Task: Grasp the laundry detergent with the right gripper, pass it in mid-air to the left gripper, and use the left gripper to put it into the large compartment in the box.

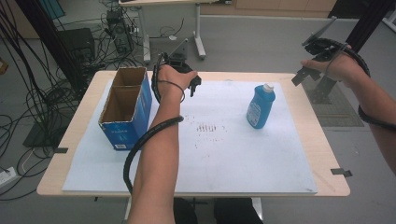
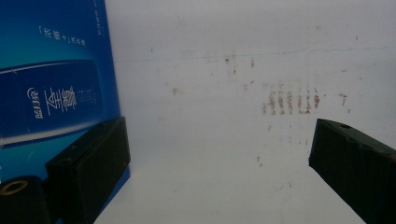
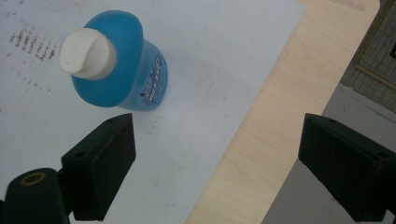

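Note:
A blue bottle (image 1: 260, 106) with a white cap stands upright on the white sheet (image 1: 219, 154) at the right. From above, the right gripper view looks down on the bottle (image 3: 122, 65) and its cap. My right gripper (image 3: 217, 161) is open and empty, held in the air over the table's far right corner (image 1: 306, 73). A blue cardboard box (image 1: 125, 108), open on top, stands at the left. My left gripper (image 1: 194, 84) hangs open just right of the box, over the sheet. In the left gripper view the box's printed side (image 2: 51, 88) lies beside the left jaw.
Brown smudges (image 1: 208, 128) mark the middle of the sheet. Bare wood (image 1: 322, 149) frames the sheet along the table's right edge. Cables, a black frame and a table leg stand on the floor behind the table.

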